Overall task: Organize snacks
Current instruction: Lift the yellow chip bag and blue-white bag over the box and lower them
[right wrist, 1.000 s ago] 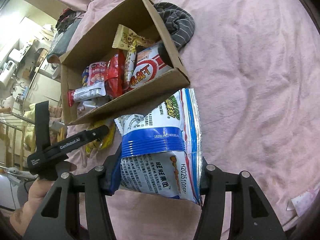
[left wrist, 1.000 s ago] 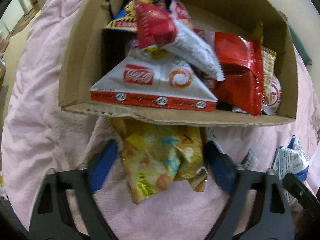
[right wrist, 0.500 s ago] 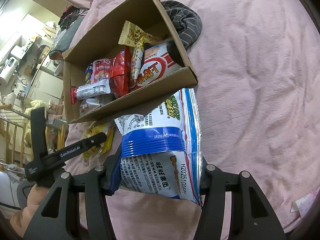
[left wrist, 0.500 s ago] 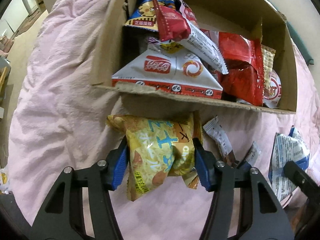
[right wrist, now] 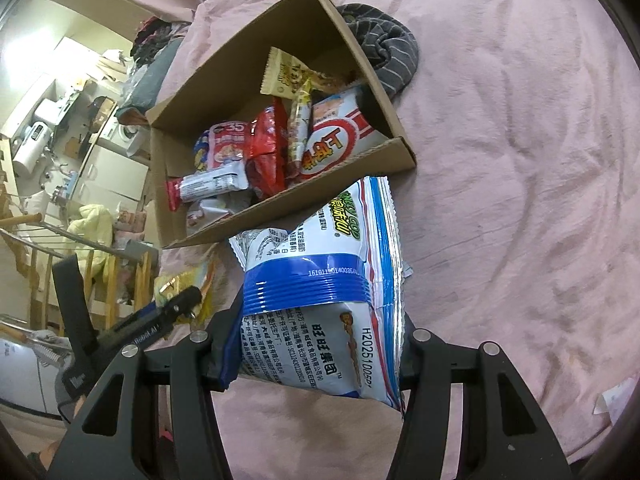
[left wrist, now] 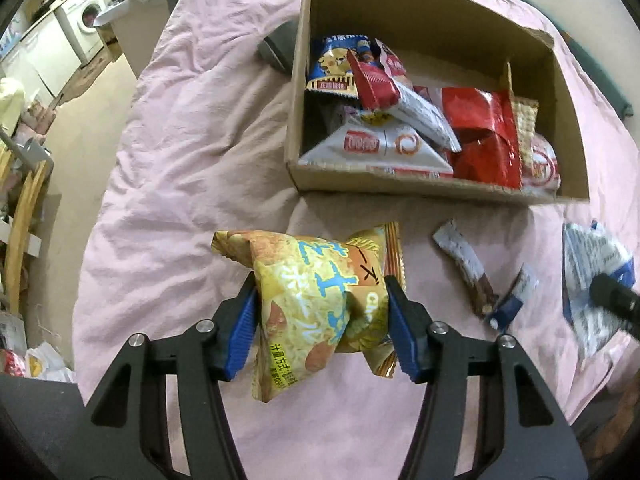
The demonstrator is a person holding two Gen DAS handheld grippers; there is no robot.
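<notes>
Left gripper [left wrist: 322,324]: jaws have just been closing and now clamp a yellow snack bag [left wrist: 316,300], which sits between the blue pads, above the pink bedcover [left wrist: 168,168], short of the cardboard box [left wrist: 436,188]. Right gripper [right wrist: 316,350]: clamped on a blue-and-white snack bag [right wrist: 324,280], just beside the box's near wall. Two small wrapped bars [left wrist: 466,264] lie on the cover between the bags. Box contents: a blue packet [left wrist: 334,66], a white triangular pack [left wrist: 376,148], red bags [left wrist: 484,136], and a round-logo pack [right wrist: 336,144].
</notes>
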